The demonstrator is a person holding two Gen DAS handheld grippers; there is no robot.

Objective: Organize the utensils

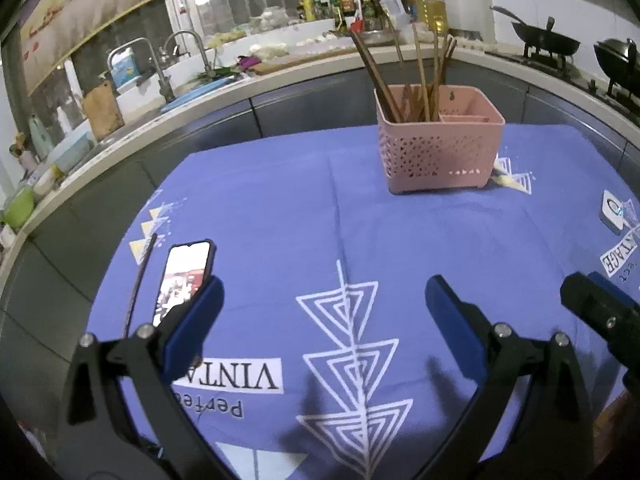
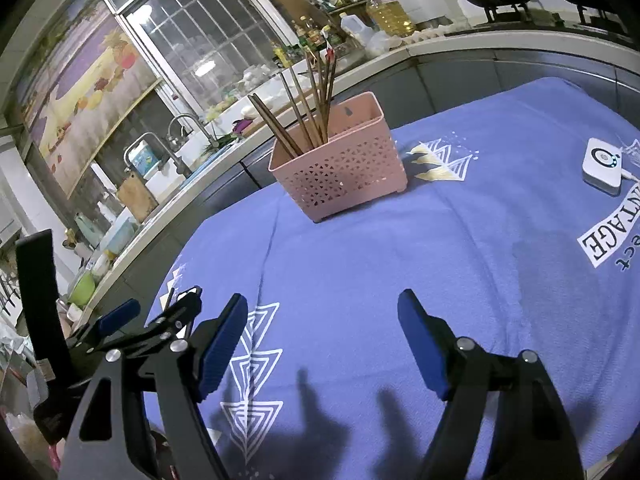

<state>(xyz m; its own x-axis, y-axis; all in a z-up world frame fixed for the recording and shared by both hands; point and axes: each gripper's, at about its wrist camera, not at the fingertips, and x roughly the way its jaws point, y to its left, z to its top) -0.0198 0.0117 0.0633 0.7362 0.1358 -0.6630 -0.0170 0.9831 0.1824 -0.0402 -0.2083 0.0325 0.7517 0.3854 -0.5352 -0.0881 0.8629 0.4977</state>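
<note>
A pink perforated utensil basket (image 1: 440, 152) stands on the blue tablecloth at the far side, also in the right wrist view (image 2: 340, 168). Several brown chopsticks (image 1: 404, 76) stand upright in its left compartment (image 2: 310, 104); its right compartment looks empty. One dark chopstick (image 1: 138, 280) lies on the cloth at the left, beside a phone. My left gripper (image 1: 324, 300) is open and empty above the cloth, well short of the basket. My right gripper (image 2: 322, 320) is open and empty, to the right of the left one (image 2: 160, 312).
A phone (image 1: 186, 280) with a lit screen lies by my left finger. A small white device (image 2: 602, 166) lies at the cloth's right edge (image 1: 612, 210). Behind the table runs a kitchen counter with a sink (image 1: 160, 80), bottles and woks (image 1: 546, 42).
</note>
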